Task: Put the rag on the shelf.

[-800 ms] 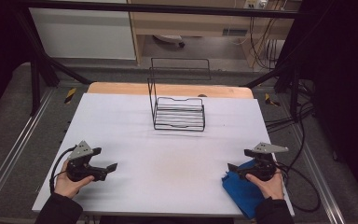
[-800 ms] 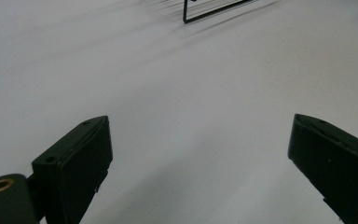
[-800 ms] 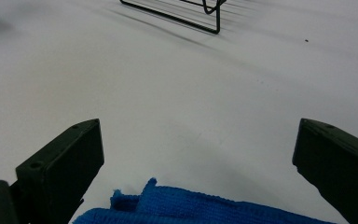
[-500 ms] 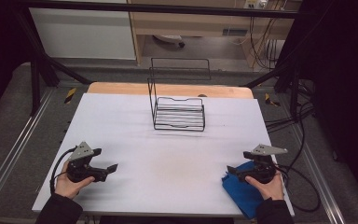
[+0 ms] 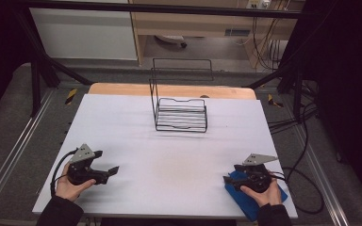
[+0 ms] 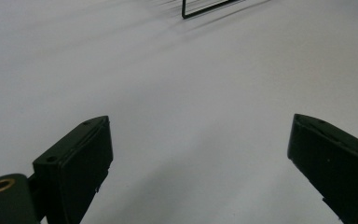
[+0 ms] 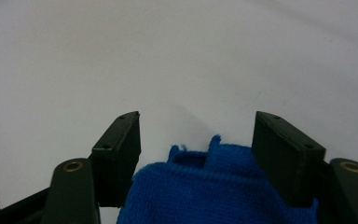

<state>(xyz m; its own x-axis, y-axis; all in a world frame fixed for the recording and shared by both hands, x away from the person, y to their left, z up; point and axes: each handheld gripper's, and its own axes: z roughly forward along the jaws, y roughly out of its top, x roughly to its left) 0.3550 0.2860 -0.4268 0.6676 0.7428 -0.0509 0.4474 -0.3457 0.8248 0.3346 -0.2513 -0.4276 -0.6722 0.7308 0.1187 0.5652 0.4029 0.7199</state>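
Here we hold right tool (image 7: 196, 135) spread over blue cloth (image 7: 214, 186) (pads not pressing it); left tool (image 6: 198, 154) spread wide above bare white surface (image 5: 169, 155).

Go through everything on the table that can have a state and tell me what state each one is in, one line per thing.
Black wire rack: upright at the far middle of the table, nothing in it.
Blue knitted cloth: lying rumpled at the near right table edge, between the right gripper's jaws, which stand apart.
Left gripper: jaws wide open, nothing between them.
Right gripper: jaws open over the cloth's edge, not visibly pressing it.
White table: flat, faintly stained near the middle.
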